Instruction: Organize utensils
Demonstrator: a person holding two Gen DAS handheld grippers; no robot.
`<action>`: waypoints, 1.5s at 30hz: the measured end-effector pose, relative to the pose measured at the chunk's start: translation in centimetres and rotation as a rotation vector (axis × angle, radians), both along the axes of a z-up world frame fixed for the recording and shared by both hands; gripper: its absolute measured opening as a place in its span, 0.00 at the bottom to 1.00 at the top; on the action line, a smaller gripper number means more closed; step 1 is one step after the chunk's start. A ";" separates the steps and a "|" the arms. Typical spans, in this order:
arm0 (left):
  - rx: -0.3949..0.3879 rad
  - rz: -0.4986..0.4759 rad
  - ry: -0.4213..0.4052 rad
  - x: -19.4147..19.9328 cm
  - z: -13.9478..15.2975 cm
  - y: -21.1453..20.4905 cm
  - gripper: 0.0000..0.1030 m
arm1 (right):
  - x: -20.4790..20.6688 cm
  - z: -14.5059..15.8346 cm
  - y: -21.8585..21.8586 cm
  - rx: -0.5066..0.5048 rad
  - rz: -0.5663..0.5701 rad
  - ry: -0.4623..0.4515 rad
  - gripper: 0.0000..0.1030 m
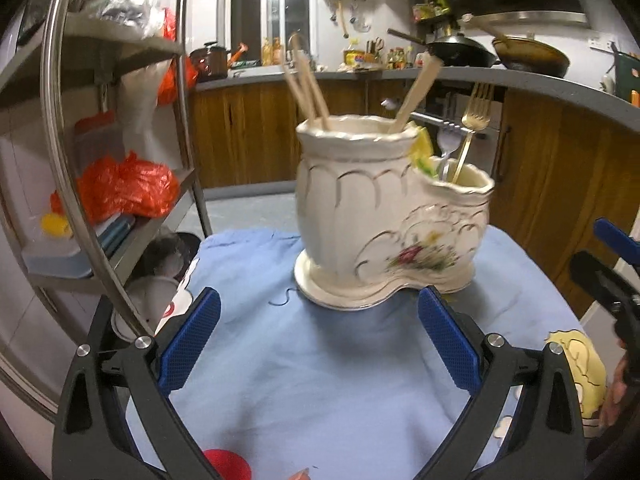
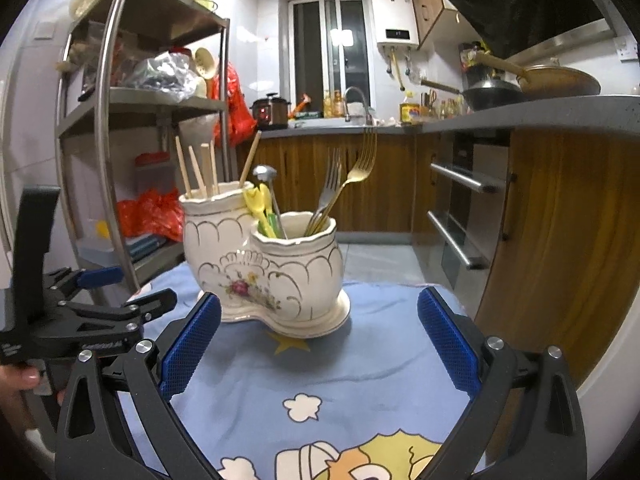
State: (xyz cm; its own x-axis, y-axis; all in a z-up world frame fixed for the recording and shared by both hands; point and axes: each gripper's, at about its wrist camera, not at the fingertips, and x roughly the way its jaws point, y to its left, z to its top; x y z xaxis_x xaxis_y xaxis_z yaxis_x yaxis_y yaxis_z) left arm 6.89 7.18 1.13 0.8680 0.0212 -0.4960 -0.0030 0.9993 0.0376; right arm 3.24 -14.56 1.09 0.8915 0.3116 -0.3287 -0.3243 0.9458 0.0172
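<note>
Holder: cream ceramic holder [image 2: 264, 272] upright mid-table on the blue cloth [image 2: 360, 380], two compartments joined.
Tall compartment: wooden chopsticks [image 2: 198, 170] standing inside.
Low compartment: gold forks [image 2: 352, 176], metal spoon [image 2: 266, 178], yellow and green plastic pieces [image 2: 262, 208] sorted in.
Left gripper [image 1: 318, 336]: spread wide, nothing held, just short of the holder's base.
Right gripper [image 2: 318, 340]: wide apart too, empty, facing the holder.
Loose utensils: none visible on the cloth.
Progress: looks finished or nearly so; little left beyond backing away.
</note>
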 end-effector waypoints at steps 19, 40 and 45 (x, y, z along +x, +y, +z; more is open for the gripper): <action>0.017 -0.029 -0.059 -1.4 0.8 -1.0 0.95 | 0.2 -0.5 0.3 0.011 0.002 0.014 0.95; 0.027 -0.014 -0.069 -1.5 0.8 -0.9 0.95 | 0.2 -0.3 0.5 0.003 0.003 0.020 0.95; 0.030 -0.012 -0.066 -1.5 0.7 -0.9 0.95 | 0.2 -0.3 0.5 0.002 0.005 0.025 0.95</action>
